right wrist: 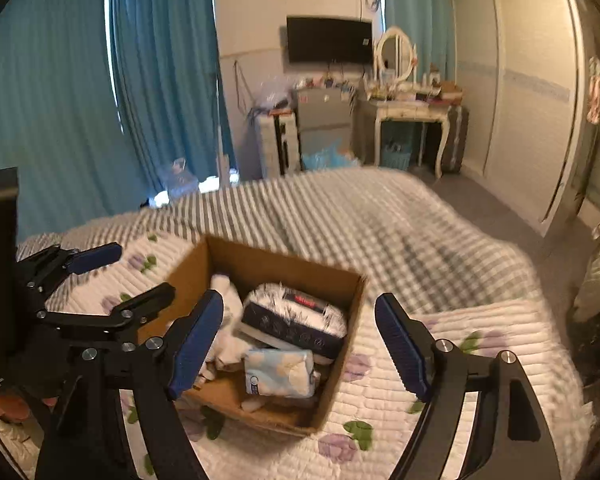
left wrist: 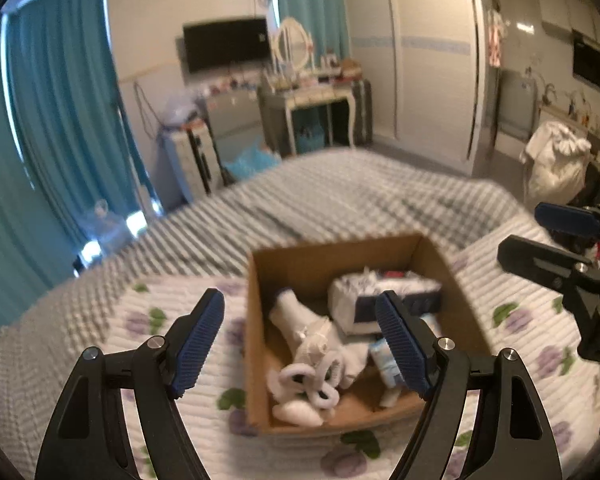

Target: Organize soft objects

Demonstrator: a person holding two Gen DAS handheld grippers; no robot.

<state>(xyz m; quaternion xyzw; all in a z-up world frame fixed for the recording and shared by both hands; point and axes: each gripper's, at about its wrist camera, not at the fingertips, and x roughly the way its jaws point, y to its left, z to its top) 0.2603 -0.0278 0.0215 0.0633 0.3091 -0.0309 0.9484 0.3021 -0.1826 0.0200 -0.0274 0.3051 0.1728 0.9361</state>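
Observation:
An open cardboard box [left wrist: 444, 268] sits on a floral quilt on the bed; it also shows in the right wrist view [right wrist: 352, 312]. Inside lie white socks with white hair ties [left wrist: 320, 376], a white and navy tissue pack [left wrist: 380, 292] [right wrist: 296, 316] and a light blue printed pack [right wrist: 280, 372]. My left gripper [left wrist: 304, 344] is open and empty, hovering above the box's near left part. My right gripper [right wrist: 300, 344] is open and empty, above the box's near right side. Each gripper shows at the edge of the other's view.
The floral quilt [right wrist: 480, 360] lies over a grey striped bedspread [left wrist: 320, 200]. Beyond the bed stand teal curtains [left wrist: 60, 120], a dressing table with a mirror [right wrist: 404, 108], a wall TV [right wrist: 328, 40] and a white wardrobe [right wrist: 516, 92].

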